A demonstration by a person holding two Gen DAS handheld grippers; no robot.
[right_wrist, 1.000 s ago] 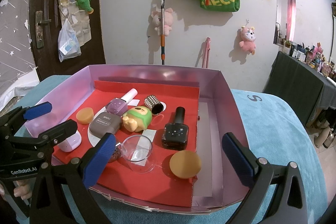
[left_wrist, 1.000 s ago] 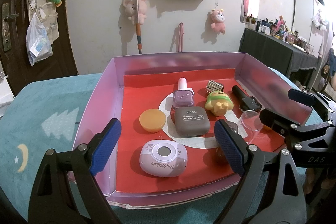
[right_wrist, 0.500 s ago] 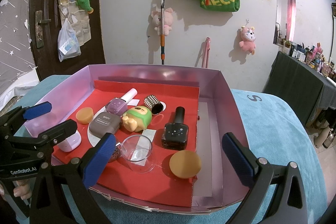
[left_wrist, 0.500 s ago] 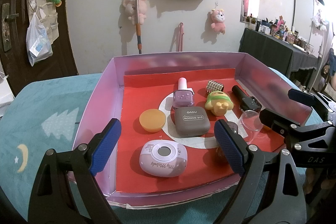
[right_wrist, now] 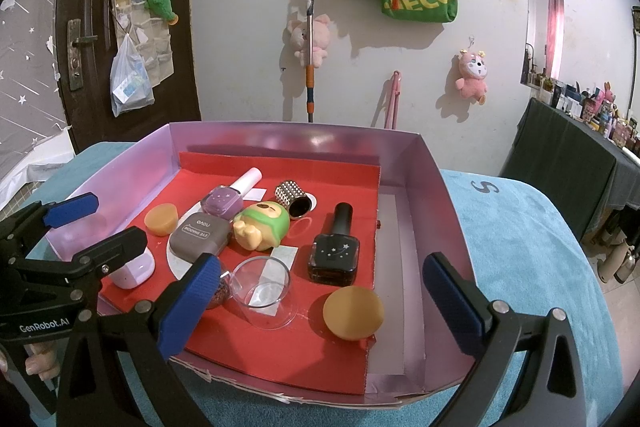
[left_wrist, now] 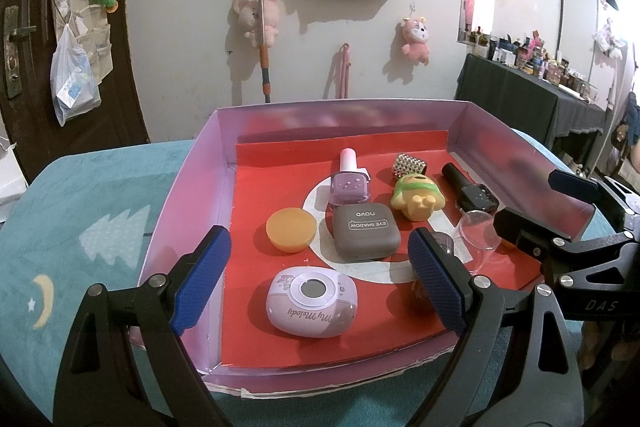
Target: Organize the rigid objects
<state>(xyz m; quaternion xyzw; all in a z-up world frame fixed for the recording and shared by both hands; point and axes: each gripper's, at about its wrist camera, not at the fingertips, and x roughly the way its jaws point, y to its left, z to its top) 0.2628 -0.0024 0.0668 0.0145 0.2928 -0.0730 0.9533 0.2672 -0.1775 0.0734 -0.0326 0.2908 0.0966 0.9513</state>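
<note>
A shallow lilac cardboard box lined with red paper holds the rigid objects. Between the left gripper's wide-open, empty jaws lies a rounded lilac "My Melody" case, just ahead of the pads. Beyond it sits a grey-brown eye-shadow compact, with a small orange cup-shaped piece toward the left pad. Behind the compact lies a lilac nail-polish bottle with a white cap; to its right are a yellow-and-green squishy figure and a studded silver ring-shaped piece.

The right gripper also stands wide open and empty. Between its jaws lie a clear plastic cup on its side near the left pad, a round orange disc-like piece and, farther ahead, a black nail-polish bottle with star marks. The box rests on a teal fleece cloth.
</note>
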